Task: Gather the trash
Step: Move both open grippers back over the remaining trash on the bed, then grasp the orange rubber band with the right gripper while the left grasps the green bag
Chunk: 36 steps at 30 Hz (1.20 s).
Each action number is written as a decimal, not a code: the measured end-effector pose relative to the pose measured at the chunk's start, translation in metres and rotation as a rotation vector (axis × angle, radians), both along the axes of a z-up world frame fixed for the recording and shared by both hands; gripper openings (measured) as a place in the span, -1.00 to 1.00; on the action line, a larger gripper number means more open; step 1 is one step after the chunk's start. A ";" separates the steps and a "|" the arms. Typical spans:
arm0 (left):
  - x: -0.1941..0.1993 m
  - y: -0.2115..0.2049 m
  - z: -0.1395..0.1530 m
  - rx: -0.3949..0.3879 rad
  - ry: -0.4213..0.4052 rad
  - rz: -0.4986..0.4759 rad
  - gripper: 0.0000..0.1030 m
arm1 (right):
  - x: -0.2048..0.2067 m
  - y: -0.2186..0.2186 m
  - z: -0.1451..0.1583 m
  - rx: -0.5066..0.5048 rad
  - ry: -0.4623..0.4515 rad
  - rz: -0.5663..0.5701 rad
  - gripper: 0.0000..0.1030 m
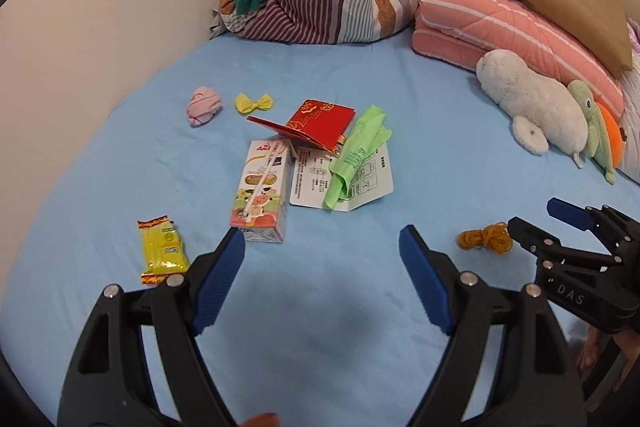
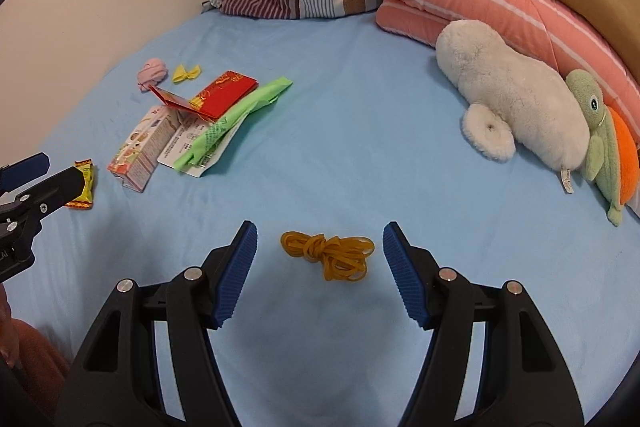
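milk carton: 1
yellow snack wrapper: 1
red envelope: 1
green plastic bag: 1
printed leaflet: 1
rubber band bundle: 1
yellow bow: 1
pink cloth ball: 1
plush toys: 2, white, green turtle
folded pink quilt: 1
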<state>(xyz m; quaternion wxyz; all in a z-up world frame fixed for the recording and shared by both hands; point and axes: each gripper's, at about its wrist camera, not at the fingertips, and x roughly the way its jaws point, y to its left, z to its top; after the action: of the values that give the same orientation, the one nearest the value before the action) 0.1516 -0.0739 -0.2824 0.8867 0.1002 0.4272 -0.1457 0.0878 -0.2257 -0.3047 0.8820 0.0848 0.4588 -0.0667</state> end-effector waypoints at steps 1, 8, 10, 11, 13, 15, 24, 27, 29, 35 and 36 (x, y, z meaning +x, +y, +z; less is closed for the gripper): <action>0.006 -0.004 -0.005 0.002 0.002 -0.005 0.54 | 0.004 -0.001 -0.005 -0.003 0.008 -0.004 0.23; 0.047 -0.029 -0.042 0.042 0.003 -0.018 0.54 | 0.021 -0.005 -0.037 0.010 0.064 -0.020 0.23; 0.058 -0.033 -0.051 0.044 0.008 -0.014 0.52 | 0.025 -0.004 -0.044 0.012 0.077 -0.015 0.23; 0.063 -0.034 -0.055 0.039 0.012 -0.013 0.49 | 0.026 -0.004 -0.047 0.014 0.084 -0.013 0.23; 0.073 -0.036 -0.064 0.036 0.025 -0.013 0.38 | 0.029 -0.003 -0.053 0.023 0.097 -0.008 0.23; 0.081 -0.039 -0.072 0.034 0.037 -0.022 0.25 | 0.031 -0.002 -0.058 0.025 0.110 -0.003 0.23; 0.111 -0.053 -0.102 -0.010 0.108 -0.071 -0.47 | 0.035 0.001 -0.069 0.029 0.139 0.020 0.05; 0.112 -0.053 -0.107 -0.022 0.132 -0.077 -0.82 | 0.037 0.007 -0.068 0.035 0.136 0.055 -0.22; 0.110 -0.054 -0.106 -0.020 0.132 -0.084 -0.89 | 0.037 0.009 -0.067 0.032 0.131 0.063 -0.31; 0.099 -0.053 -0.095 -0.034 0.138 -0.102 -0.92 | 0.036 0.006 -0.062 0.055 0.110 0.068 -0.43; 0.097 -0.053 -0.094 -0.030 0.136 -0.104 -0.92 | 0.035 0.006 -0.060 0.056 0.107 0.069 -0.43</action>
<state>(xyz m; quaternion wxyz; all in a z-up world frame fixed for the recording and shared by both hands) 0.2485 -0.1265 -0.3761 0.8482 0.0989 0.4784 -0.2045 0.1230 -0.2198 -0.3651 0.8553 0.0901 0.5094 -0.0279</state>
